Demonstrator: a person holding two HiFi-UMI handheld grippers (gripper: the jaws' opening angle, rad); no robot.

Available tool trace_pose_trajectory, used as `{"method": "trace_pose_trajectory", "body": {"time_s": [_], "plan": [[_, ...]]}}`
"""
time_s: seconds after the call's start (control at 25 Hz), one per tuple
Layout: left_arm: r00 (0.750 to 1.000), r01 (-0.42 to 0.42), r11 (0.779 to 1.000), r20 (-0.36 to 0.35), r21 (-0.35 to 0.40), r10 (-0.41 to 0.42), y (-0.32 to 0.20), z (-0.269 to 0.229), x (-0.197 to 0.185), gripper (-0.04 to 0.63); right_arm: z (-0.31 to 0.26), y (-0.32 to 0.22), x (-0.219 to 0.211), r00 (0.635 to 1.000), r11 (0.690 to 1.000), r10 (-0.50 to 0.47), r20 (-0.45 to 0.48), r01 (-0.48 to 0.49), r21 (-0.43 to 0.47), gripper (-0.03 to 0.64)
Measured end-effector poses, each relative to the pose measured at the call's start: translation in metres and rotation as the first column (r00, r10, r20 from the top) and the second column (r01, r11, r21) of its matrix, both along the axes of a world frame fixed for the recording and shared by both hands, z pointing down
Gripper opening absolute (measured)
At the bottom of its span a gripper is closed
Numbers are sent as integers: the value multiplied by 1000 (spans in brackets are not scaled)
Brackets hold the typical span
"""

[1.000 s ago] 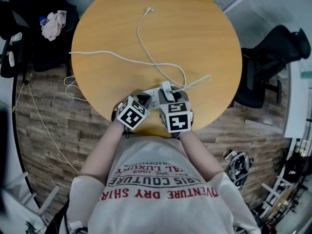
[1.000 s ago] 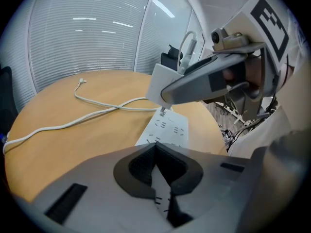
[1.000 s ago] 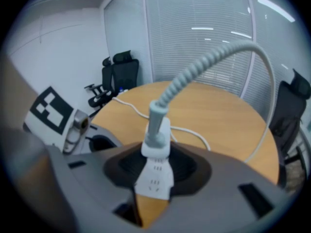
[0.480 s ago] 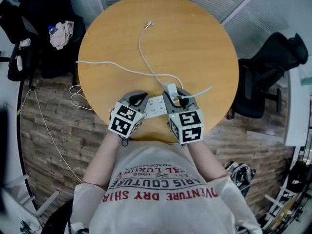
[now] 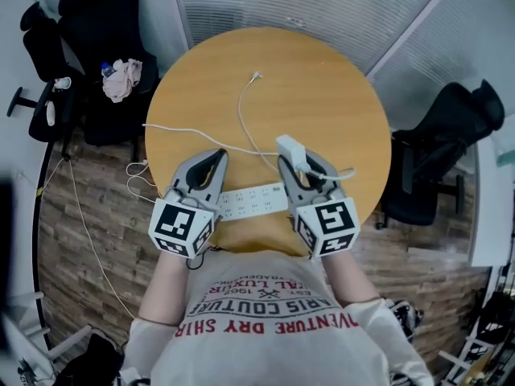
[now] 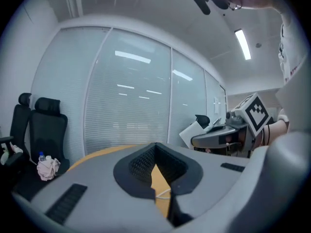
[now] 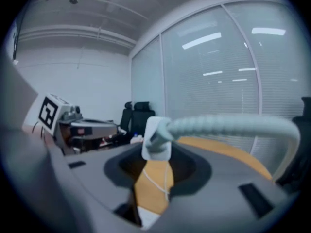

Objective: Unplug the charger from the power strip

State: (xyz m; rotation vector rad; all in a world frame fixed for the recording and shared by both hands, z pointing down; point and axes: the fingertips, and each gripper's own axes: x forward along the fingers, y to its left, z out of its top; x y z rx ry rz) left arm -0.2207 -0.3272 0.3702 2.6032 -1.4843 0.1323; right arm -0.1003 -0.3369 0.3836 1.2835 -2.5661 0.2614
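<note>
In the head view the white power strip [image 5: 249, 202] lies flat near the front edge of the round wooden table [image 5: 322, 79]. My right gripper [image 5: 299, 161] hangs above the strip's right end, shut on the white charger [image 5: 290, 148], which is clear of the strip. The charger [image 7: 156, 139] sits between the pads, with its cable [image 7: 228, 126] running off to the right. My left gripper [image 5: 216, 161] is raised over the strip's left end, jaws shut with nothing between them. A thin white cable [image 5: 245, 115] winds across the tabletop.
A black office chair [image 5: 88, 22] with a crumpled cloth [image 5: 122, 79] stands at the back left, another black chair [image 5: 451, 127] at the right. A white cord [image 5: 88, 232] trails over the wooden floor on the left. Glass walls with blinds lie behind the table.
Both grippers have risen from the table. The charger has come out of the power strip with the right gripper, and the strip has stayed on the table.
</note>
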Motion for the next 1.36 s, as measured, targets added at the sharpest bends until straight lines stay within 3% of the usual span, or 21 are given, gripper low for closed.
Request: {"method": "trace_pose_trajectory", "body": {"time_s": [0.16,0.32,1.36], "plan": [[997,64,993,-39,95,-61,8,-40,-17,32,-30,2,1,999,996,-26,40,22,89,155],[996,88,987,-32,134,-84,19,-57,-23,32,-43,7,1,996,991,-45,77,35,128,153],[994,106,988,-12,113,-106,22,-49,-13,32,-31,9,1,994,996,-60,94,53,75,153]]}}
